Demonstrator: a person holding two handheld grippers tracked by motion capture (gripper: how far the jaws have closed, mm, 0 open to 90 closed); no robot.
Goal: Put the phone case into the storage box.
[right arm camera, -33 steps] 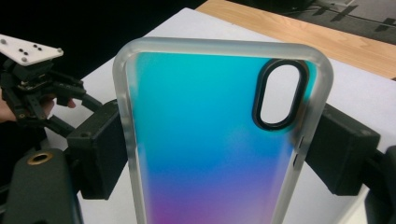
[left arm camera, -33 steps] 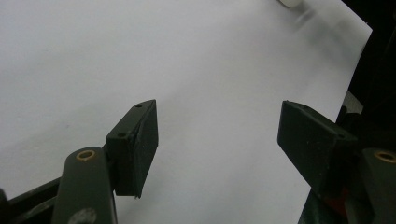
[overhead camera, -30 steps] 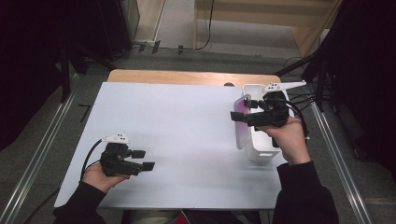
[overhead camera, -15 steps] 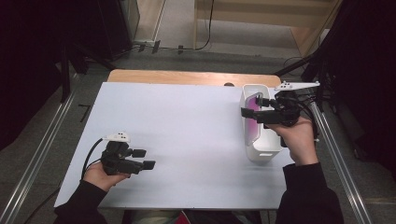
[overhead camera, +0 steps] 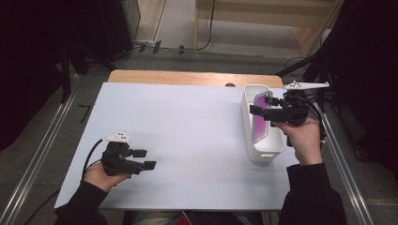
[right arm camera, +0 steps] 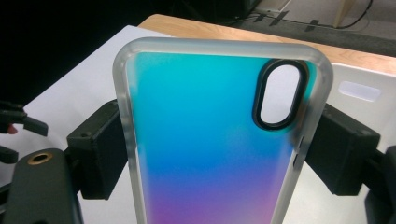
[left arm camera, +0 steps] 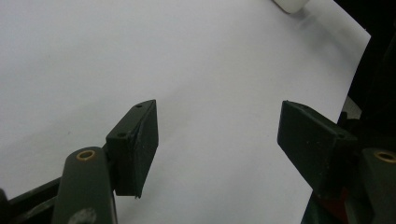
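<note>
A phone case [right arm camera: 210, 140] with a frosted rim, a teal-to-purple back and an oval camera cutout stands between the jaws of my right gripper [right arm camera: 212, 149], which is shut on its two long edges. In the high view the same phone case [overhead camera: 259, 118] looks magenta and is held upright over the white bin [overhead camera: 267, 152] at the table's right, with my right gripper [overhead camera: 264, 110] above the bin's opening. My left gripper [overhead camera: 146, 159] rests low at the front left of the white table [overhead camera: 187, 126], open. In the left gripper view, that gripper [left arm camera: 217, 135] has bare table between its pads.
The white bin stands lengthwise near the table's right edge. A wooden strip [overhead camera: 187, 77] borders the far edge of the table. Metal rails [overhead camera: 42, 150] run along both sides on the floor. A cable trails from the left gripper.
My right gripper has carried the phone case rightward and farther away, from the bin's left wall to over its opening. The left gripper has stayed put.
</note>
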